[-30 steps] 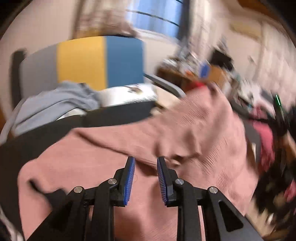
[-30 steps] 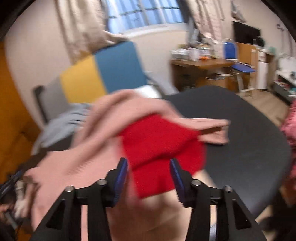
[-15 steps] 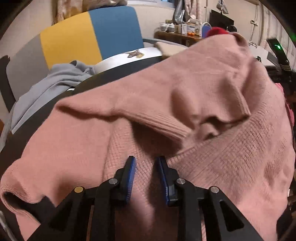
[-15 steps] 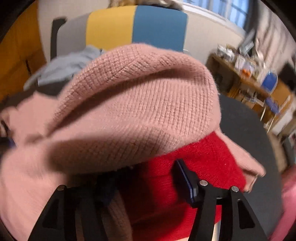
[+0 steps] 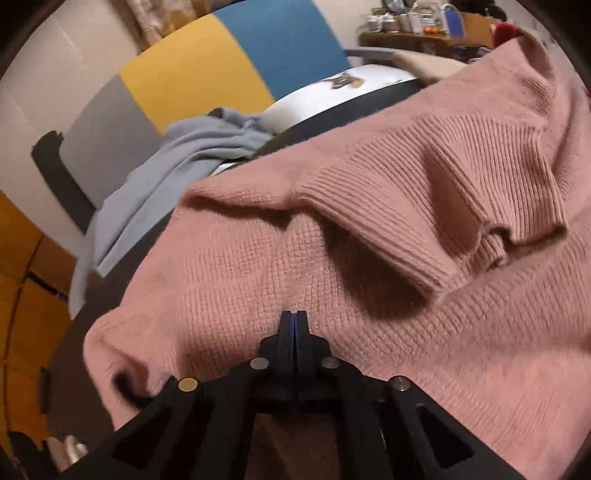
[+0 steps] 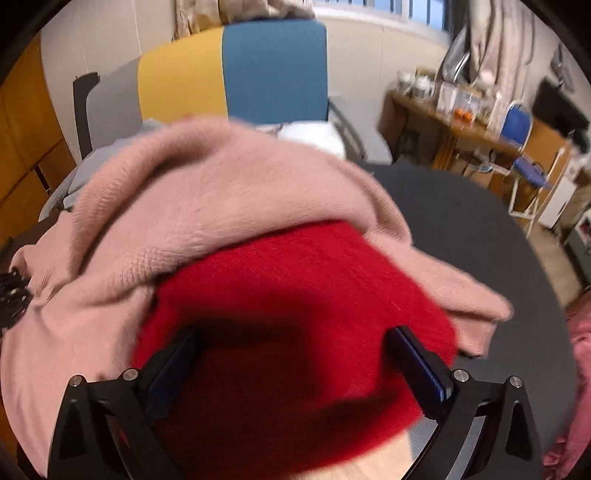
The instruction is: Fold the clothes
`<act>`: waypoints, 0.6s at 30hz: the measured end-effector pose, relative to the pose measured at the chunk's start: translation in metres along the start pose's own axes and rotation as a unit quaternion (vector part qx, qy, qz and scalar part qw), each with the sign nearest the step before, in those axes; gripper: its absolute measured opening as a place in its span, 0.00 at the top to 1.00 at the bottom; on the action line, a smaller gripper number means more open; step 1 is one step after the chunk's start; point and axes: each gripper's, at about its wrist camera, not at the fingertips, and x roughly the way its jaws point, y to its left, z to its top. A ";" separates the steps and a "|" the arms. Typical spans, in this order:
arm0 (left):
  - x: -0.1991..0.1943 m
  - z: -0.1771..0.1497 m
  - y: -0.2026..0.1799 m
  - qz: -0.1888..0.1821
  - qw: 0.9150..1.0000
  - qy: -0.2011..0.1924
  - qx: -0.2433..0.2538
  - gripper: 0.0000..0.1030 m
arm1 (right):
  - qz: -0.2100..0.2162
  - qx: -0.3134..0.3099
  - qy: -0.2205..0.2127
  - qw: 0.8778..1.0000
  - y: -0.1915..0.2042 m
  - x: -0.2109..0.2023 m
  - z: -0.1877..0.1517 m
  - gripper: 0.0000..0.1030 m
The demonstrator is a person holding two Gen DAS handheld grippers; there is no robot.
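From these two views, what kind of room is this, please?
Probably a lived-in home room: a cluttered wooden desk with a blue folding chair under a window, and knitwear such as a pink sweater on a dark round table.

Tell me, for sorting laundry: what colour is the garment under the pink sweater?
Red garment, clearest in the right wrist view.

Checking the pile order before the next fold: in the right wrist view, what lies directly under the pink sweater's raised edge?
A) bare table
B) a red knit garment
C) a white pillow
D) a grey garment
B: a red knit garment shows beneath the pink sweater, which drapes over its top edge.
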 end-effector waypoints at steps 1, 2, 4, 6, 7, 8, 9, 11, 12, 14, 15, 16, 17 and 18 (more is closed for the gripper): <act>0.001 -0.001 0.009 -0.002 1.000 0.004 -0.011 0.98 | -0.007 0.001 -0.005 1.000 -0.001 -0.008 -0.003 0.01; 0.000 -0.004 0.017 -0.005 1.000 0.008 -0.021 0.98 | -0.014 0.002 -0.010 1.000 -0.002 -0.015 -0.006 0.01; 0.000 -0.012 0.030 0.015 0.999 0.019 -0.021 0.98 | -0.016 0.007 -0.013 1.000 -0.002 -0.026 -0.012 0.01; 0.005 -0.022 0.045 0.054 0.998 0.037 -0.014 0.98 | 0.008 0.016 -0.021 1.000 0.008 -0.037 -0.020 0.01; 0.009 -0.026 0.052 0.067 0.996 0.047 -0.022 0.98 | 0.022 0.015 -0.028 0.999 0.014 -0.041 -0.025 0.01; 0.011 -0.030 0.061 0.078 0.995 0.056 -0.032 0.98 | 0.035 0.001 -0.035 0.999 0.022 -0.040 -0.031 0.01; 0.010 -0.034 0.073 0.078 0.993 0.062 -0.057 0.98 | 0.048 -0.015 -0.042 0.998 0.031 -0.038 -0.038 0.01; -0.001 -0.039 0.088 0.078 0.991 0.056 -0.093 0.95 | 0.057 -0.059 -0.050 0.995 0.069 -0.042 -0.047 0.01; -0.010 -0.040 0.093 0.078 0.990 0.047 -0.105 0.94 | 0.056 -0.086 -0.057 0.993 0.084 -0.038 -0.047 0.01; -0.031 -0.043 0.099 0.077 0.989 0.020 -0.124 0.89 | 0.056 -0.134 -0.066 0.987 0.118 -0.026 -0.046 0.01; -0.045 -0.042 0.100 0.076 0.988 0.000 -0.131 0.88 | 0.057 -0.151 -0.065 0.985 0.131 -0.016 -0.043 0.01; -0.051 -0.037 0.099 0.075 0.988 -0.013 -0.132 0.87 | 0.051 -0.172 -0.062 0.982 0.145 -0.007 -0.044 0.01; -0.057 -0.033 0.098 0.071 0.988 -0.026 -0.134 0.87 | 0.043 -0.193 -0.058 0.979 0.159 0.001 -0.045 0.01; -0.064 -0.029 0.095 0.060 0.989 -0.038 -0.129 0.87 | 0.036 -0.213 -0.054 0.975 0.173 0.009 -0.047 0.01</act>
